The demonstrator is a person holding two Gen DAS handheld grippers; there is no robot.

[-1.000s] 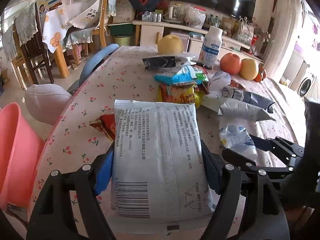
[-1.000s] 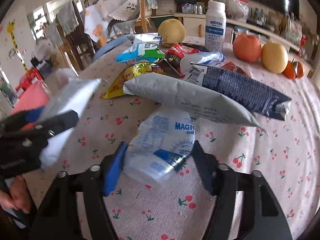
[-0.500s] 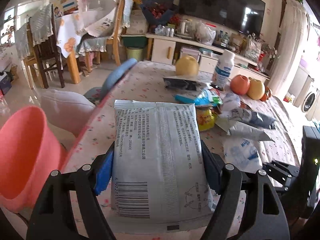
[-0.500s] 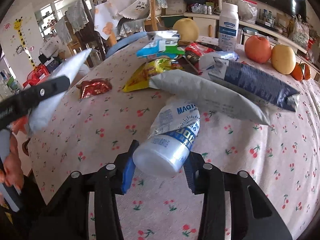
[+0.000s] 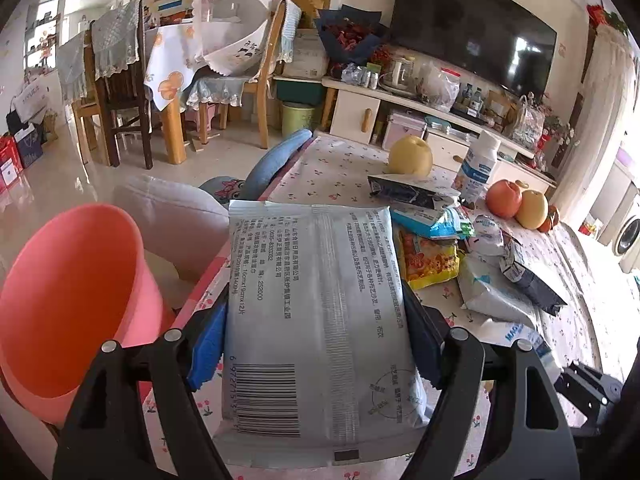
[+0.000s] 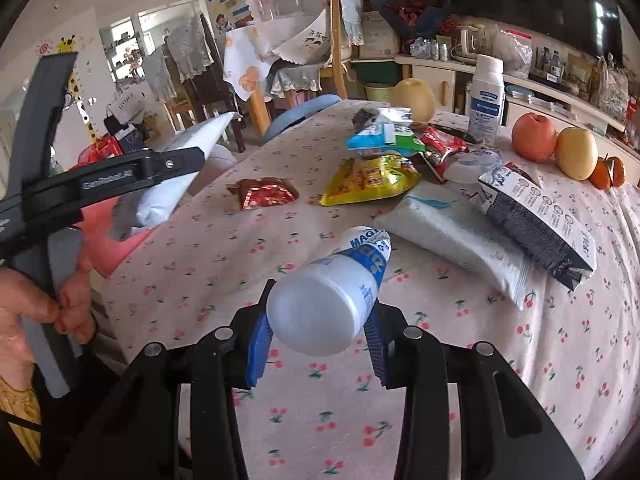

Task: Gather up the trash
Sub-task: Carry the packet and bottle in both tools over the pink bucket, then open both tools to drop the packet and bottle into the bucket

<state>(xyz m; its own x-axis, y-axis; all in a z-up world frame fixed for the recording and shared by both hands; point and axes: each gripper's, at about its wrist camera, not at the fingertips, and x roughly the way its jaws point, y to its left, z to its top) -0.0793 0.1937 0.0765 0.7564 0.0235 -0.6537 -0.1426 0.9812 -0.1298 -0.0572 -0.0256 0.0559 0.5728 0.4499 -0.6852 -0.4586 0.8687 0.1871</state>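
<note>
My left gripper is shut on a white printed packet and holds it above the table's left edge, just right of the pink bin. From the right wrist view the left gripper and its packet hang over the bin. My right gripper is shut on a white crumpled plastic cup with blue print, lifted above the tablecloth. Several wrappers lie on the table: a red one, a yellow one, a white pouch and a dark carton.
The cherry-print table also carries a white bottle, a pomelo, an apple and other fruit at the back. A blue chair back and a grey cushion stand left of the table.
The left gripper has carried the packet left and back toward the pink bin. The right gripper has closed on the white cup and lifted it off the table.
</note>
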